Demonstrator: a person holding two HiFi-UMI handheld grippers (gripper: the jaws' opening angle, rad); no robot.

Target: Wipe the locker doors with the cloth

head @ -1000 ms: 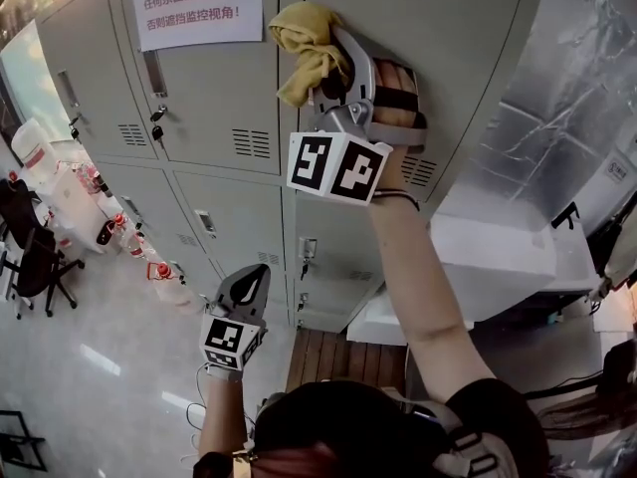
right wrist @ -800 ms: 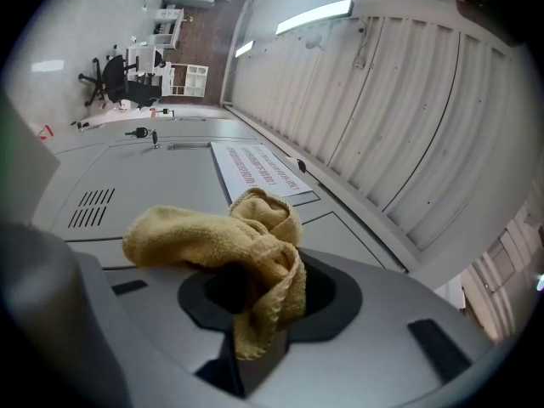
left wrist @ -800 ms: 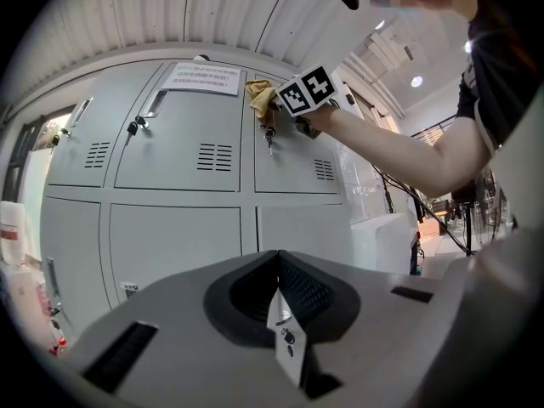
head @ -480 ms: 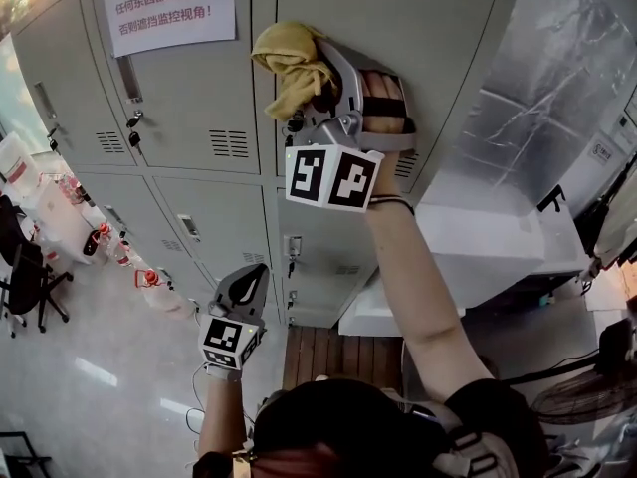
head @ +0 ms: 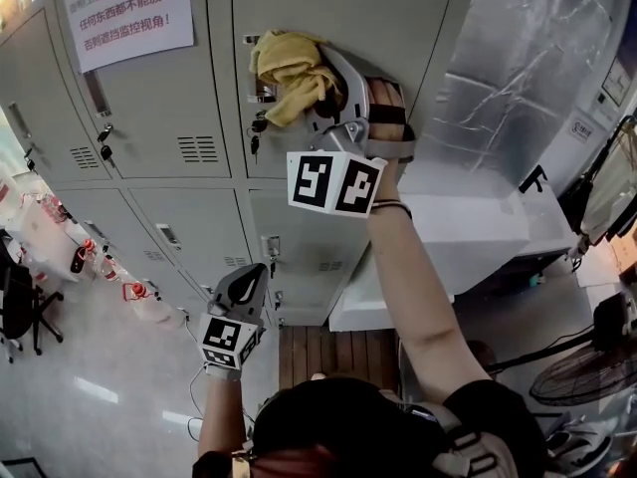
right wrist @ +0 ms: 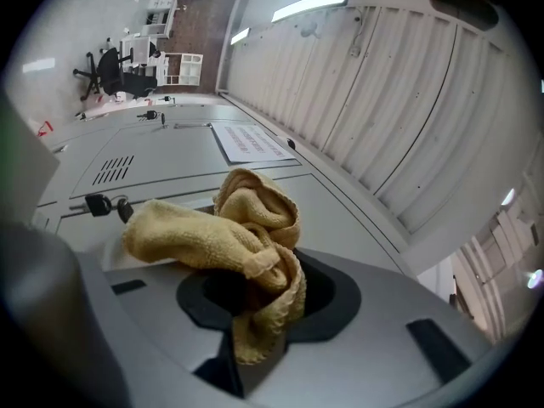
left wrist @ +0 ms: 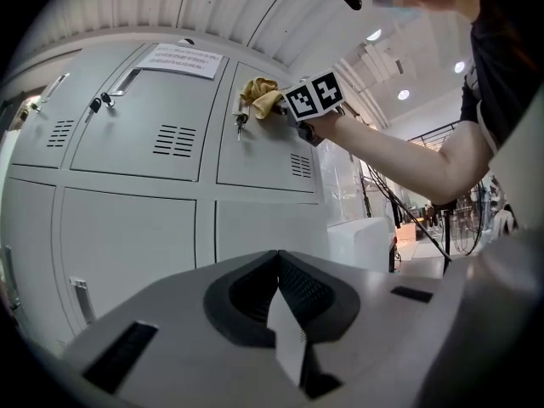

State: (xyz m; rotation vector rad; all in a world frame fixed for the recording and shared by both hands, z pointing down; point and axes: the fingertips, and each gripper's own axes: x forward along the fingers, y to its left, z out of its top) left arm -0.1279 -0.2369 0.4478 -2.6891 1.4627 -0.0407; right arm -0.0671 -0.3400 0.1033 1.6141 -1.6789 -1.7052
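Observation:
A crumpled yellow cloth (head: 289,73) (right wrist: 229,236) (left wrist: 259,96) is pressed against the upper grey locker door (head: 398,18), by its left edge and just above the keys hanging in its lock (head: 257,127) (right wrist: 106,204). My right gripper (head: 317,98) (right wrist: 255,270) is raised high and shut on the cloth, which spills out over its jaws. My left gripper (head: 247,285) (left wrist: 276,257) hangs low in front of the bottom lockers, shut with nothing in it, apart from the doors.
A paper notice (head: 129,13) is stuck on the neighbouring door to the left. A white cabinet (head: 478,237) and a foil-covered wall (head: 518,68) stand right of the lockers. Bottles (head: 129,292) and an office chair (head: 15,307) are on the floor at the left; a fan (head: 587,376) at the right.
My right gripper has slid the cloth a little down and rightward from the door seam onto the door by the key lock. The head view has turned right. My left gripper has hardly moved.

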